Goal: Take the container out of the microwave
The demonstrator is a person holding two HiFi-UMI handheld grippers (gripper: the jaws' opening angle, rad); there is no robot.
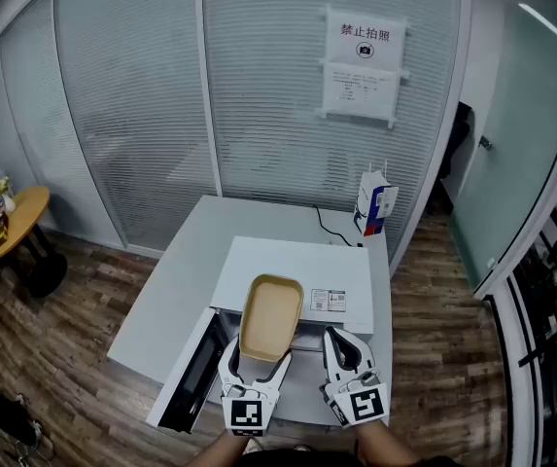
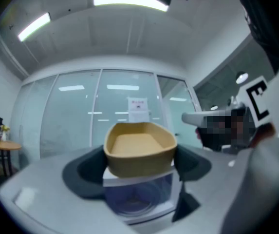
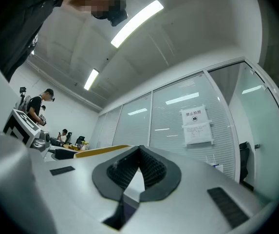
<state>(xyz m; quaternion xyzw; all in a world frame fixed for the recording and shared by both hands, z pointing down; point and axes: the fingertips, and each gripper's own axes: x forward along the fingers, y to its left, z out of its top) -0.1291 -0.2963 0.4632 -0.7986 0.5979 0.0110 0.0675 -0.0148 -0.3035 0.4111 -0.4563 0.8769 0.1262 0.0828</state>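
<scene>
A tan, oval container (image 1: 270, 314) hangs in the air over the front of the white microwave (image 1: 302, 272), tilted slightly away from me. My left gripper (image 1: 256, 360) is shut on its near end, one pad on each side wall. In the left gripper view the container (image 2: 139, 147) fills the middle between the dark pads (image 2: 88, 172), with the microwave (image 2: 134, 183) and its cavity below. My right gripper (image 1: 346, 350) floats just to the right at the same height, shut with nothing in it. In the right gripper view its pads (image 3: 151, 167) meet at the tip.
The microwave stands on a grey table (image 1: 176, 280) with its door (image 1: 192, 373) swung open to the front left. A blue and white carton (image 1: 375, 207) stands at the table's back right by a glass wall. A round wooden table (image 1: 11, 224) stands far left.
</scene>
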